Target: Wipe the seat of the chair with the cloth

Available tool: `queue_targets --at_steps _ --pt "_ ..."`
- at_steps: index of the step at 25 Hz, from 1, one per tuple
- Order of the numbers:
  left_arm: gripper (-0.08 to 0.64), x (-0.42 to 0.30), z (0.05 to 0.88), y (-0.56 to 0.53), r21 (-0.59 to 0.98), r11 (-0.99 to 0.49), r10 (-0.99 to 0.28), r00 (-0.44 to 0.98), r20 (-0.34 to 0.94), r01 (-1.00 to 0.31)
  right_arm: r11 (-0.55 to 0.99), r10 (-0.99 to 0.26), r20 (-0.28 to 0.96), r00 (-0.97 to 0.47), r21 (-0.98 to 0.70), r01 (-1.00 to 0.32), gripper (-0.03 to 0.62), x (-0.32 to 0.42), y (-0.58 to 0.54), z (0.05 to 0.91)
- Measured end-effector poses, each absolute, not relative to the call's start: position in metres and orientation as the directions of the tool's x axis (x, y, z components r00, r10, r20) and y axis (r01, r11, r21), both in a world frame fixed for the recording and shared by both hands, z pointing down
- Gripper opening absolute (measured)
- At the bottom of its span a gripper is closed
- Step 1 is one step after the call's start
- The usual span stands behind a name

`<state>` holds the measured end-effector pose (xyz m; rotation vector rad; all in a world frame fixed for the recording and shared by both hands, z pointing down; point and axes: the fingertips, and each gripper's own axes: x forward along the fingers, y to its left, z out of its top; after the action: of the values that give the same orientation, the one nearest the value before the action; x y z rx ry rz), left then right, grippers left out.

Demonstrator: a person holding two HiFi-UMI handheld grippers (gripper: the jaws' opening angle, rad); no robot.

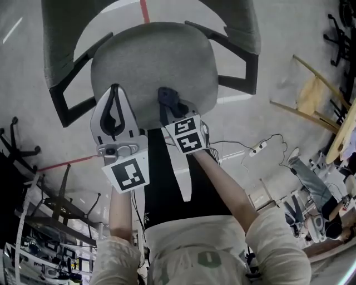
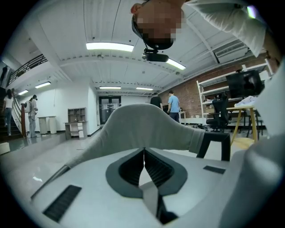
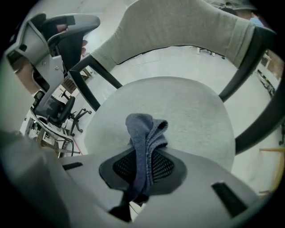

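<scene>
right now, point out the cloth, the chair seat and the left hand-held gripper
cloth [image 3: 144,133], right gripper view, bunched top fold
chair seat [image 3: 191,111], right gripper view, bare grey cushion
left hand-held gripper [image 1: 115,89], head view, shut jaw tips

Seat [image 1: 156,61]: was plain light grey.
Backrest [image 3: 178,22]: was the same grey.
Armrests [image 1: 65,97]: were black.
Cloth [image 3: 143,133]: was dark blue-grey.
Left gripper [image 2: 144,153]: was pale grey, ribbed black inside.
Right gripper [image 3: 143,153]: was grey, dotted black inside.
Marker cubes [image 1: 128,173]: bore black squares on white.
Floor [image 1: 278,55]: was glossy pale grey.
Floor line [image 1: 144,10]: was red.
Sleeves [image 1: 278,245]: were cream.
</scene>
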<state>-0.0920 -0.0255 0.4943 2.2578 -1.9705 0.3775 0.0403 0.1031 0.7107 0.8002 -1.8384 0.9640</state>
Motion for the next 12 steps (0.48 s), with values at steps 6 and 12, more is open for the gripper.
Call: queue_targets --at_steps 6,12 --pt "0.015 -0.013 0.489 -0.059 -0.068 -0.239 -0.946 0.216 0.240 -0.969 0.400 -0.174 0.924 -0.341 -0.250 -0.882 0.057 0.128 0.089 0.715" --pt "0.015 0.044 0.487 -0.075 -0.049 -0.318 -0.926 0.299 0.231 -0.947 0.370 -0.191 0.940 -0.283 -0.198 -0.908 0.057 0.176 0.083 0.713"
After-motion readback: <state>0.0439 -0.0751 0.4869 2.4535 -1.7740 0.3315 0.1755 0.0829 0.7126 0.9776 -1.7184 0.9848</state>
